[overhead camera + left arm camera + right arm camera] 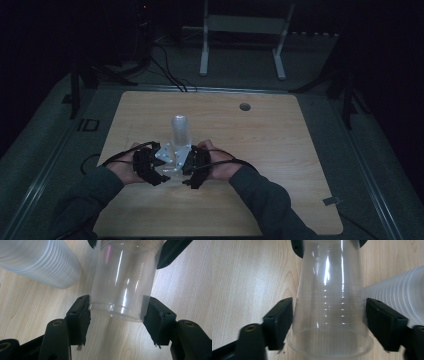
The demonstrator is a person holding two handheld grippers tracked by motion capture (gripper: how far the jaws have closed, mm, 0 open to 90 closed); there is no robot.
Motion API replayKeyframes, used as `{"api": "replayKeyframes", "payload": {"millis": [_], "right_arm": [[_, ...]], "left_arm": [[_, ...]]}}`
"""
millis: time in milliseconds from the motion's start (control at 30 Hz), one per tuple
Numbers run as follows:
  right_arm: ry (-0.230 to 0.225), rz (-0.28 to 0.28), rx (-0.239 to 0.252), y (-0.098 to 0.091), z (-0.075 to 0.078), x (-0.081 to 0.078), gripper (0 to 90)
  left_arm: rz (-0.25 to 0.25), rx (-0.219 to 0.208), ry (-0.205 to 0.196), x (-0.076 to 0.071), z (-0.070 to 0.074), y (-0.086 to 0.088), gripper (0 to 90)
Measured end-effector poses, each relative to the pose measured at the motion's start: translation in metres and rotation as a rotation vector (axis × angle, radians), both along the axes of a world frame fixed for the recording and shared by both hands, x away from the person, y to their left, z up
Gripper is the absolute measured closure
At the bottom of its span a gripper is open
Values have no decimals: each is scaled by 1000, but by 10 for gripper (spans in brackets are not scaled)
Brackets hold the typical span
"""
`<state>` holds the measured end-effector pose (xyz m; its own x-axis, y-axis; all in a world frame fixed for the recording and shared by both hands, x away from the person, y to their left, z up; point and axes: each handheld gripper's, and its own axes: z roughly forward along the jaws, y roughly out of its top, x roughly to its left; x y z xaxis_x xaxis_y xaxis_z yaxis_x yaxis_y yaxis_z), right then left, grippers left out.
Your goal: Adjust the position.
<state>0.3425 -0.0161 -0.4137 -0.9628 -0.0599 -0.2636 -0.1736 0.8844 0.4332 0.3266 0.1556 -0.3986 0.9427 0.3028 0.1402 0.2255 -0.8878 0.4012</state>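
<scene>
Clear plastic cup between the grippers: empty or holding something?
Empty. The clear plastic cup shows only wood grain of the wooden table through its walls in both gripper views.

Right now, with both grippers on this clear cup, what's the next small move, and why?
Probably open the left gripper. The clear cup is pinched at both ends, base in the left jaws, rim end in the right gripper, and sits apart from the stack of cups, so one grip seems enough.

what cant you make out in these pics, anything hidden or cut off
- High view: clear cup mostly hidden between both grippers and their grey plates.
- Left gripper view: cup stack cut off by the top-left edge.
- Right gripper view: cup's closed end cut off by the top edge; right gripper's contact blurred.
</scene>
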Motion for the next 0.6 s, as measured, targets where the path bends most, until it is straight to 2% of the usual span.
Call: {"api": "replayKeyframes", "payload": {"millis": [167, 367, 600], "right_arm": [[13, 6, 17, -1, 3, -2, 178], [5, 6, 47, -3, 8, -2, 174], [15, -14, 90, -9, 18, -1, 177]], "left_arm": [[0, 0, -3, 0, -2, 1, 421], [13, -7, -6, 1, -3, 4, 422], [49, -57, 1, 3, -6, 14, 423]]}}
